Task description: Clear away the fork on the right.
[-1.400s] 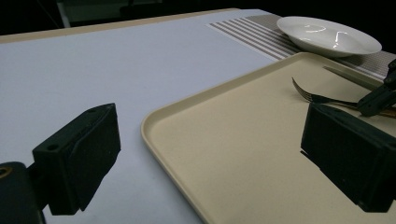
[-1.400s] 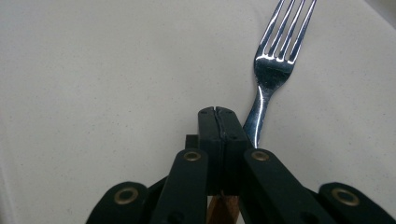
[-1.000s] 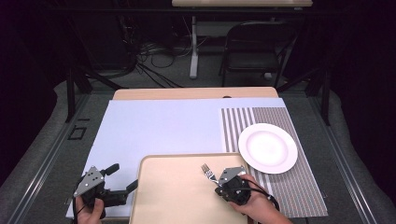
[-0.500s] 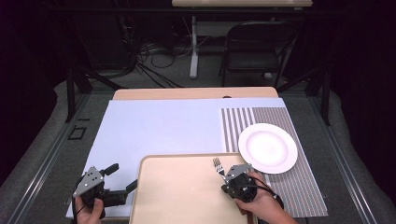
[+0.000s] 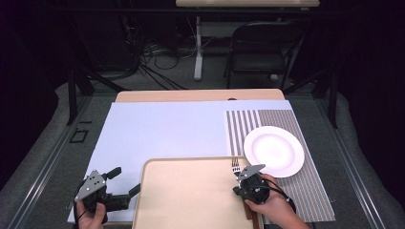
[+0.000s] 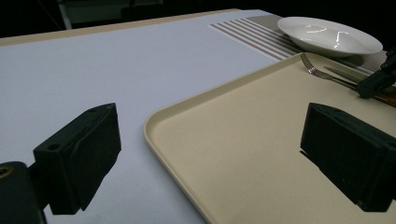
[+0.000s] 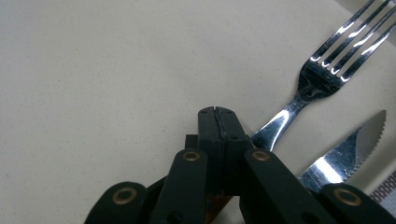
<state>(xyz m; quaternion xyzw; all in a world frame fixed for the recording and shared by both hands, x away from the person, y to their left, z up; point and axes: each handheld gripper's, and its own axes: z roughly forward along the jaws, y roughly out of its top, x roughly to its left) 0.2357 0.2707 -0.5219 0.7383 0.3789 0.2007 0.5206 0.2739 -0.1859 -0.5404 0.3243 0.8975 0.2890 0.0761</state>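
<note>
A steel fork (image 7: 327, 77) lies at the right edge of the beige tray (image 5: 191, 200), with a serrated knife (image 7: 345, 149) beside it. My right gripper (image 7: 218, 112) is shut, its pads meeting with nothing between them. The fork's neck runs under its jaws, and whether they press on it I cannot tell. From above, that gripper (image 5: 248, 179) sits at the tray's right rim, the fork's tines (image 5: 235, 164) just ahead of it. My left gripper (image 6: 215, 158) stands wide open around the tray's left corner (image 6: 154, 126), holding nothing.
A white plate (image 5: 273, 150) rests on a striped placemat (image 5: 310, 191) right of the tray. A pale sheet (image 5: 167, 129) covers the table beyond the tray. A folding chair (image 5: 262, 43) and cables stand past the far edge.
My right gripper has slid to the right across the tray toward the plate, and the fork has shifted right with it. The left gripper has stayed put.
</note>
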